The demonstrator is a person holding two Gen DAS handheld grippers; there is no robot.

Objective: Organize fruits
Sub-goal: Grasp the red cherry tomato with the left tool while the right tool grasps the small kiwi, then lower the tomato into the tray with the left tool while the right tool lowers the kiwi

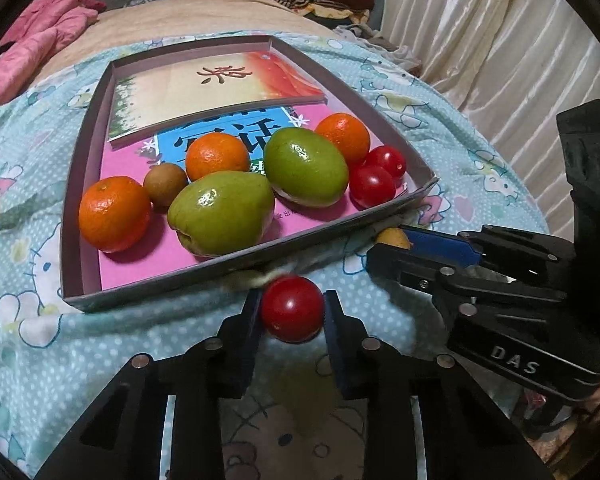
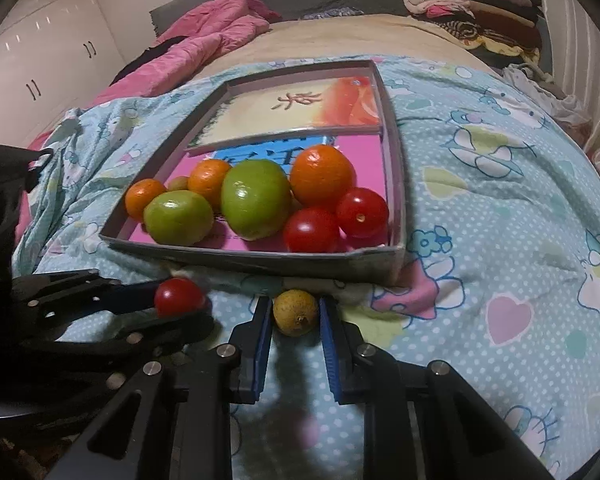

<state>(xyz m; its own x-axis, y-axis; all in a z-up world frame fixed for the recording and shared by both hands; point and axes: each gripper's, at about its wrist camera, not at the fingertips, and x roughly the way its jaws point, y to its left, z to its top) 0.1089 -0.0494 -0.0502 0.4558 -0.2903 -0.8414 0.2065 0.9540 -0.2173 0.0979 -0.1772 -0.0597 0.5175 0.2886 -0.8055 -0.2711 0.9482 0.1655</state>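
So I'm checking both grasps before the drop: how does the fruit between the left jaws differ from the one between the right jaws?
The cherry tomato in the left gripper is glossy red; the small fruit in the right gripper is dull yellow-brown. The tomato fills its jaws, both pressing it; the yellow fruit is smaller, with a gap showing on its right side. Both are outside the box, at its near wall.

You're working over a bed [image 2: 500,200] spread with a light blue, white-dotted cartoon-print cover. A shallow grey cardboard tray [image 2: 396,184] sits directly on that cover, near the middle. Just in front of the tray's near wall, a small yellowish fruit [image 2: 295,312] rests on the cover. Farther back, a crumpled pink garment [image 2: 204,48] lies on the beige bedding, and a stack of folded clothes [image 2: 472,12] sits at the far end.
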